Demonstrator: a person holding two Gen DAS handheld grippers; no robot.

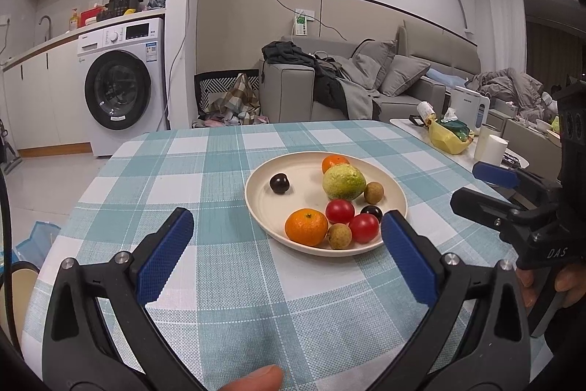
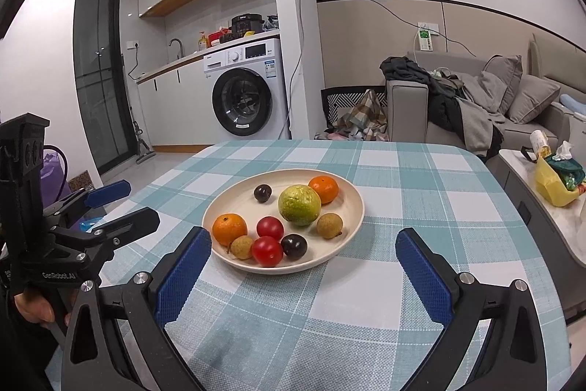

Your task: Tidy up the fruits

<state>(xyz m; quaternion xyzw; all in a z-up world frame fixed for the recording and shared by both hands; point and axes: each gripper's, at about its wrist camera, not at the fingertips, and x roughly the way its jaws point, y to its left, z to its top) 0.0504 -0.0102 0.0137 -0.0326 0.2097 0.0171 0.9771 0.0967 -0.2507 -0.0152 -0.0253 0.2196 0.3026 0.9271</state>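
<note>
**A:** ok so left to right, what's on the surface [image 2: 366, 299]?

**B:** Left tongs [image 1: 287, 226] hang over the checked cloth, blue pads wide apart, nothing in them. Their right pad sits just at the near edge of the plate [image 1: 263, 204]. A fingertip [image 1: 256, 378] pokes in at the bottom of that view.

**A:** and the fruit?

**B:** All on the plate, mid-surface. From the right wrist view: orange [image 2: 229, 229] at the left, small longan [image 2: 242, 247] touching it, then two tomatoes [image 2: 270, 228] [image 2: 267, 250], a dark plum [image 2: 294, 246] just beside the front one. Another plum [image 2: 263, 193] sits alone toward the back. Big green guava [image 2: 299, 205] in the middle, second orange [image 2: 323, 189] behind it, touching. Second longan [image 2: 329, 225] at the right.

**A:** right tongs?

**B:** Right tongs [image 2: 304, 251] also spread apart and empty, low over the cloth, plate's near rim between the pads.
</note>
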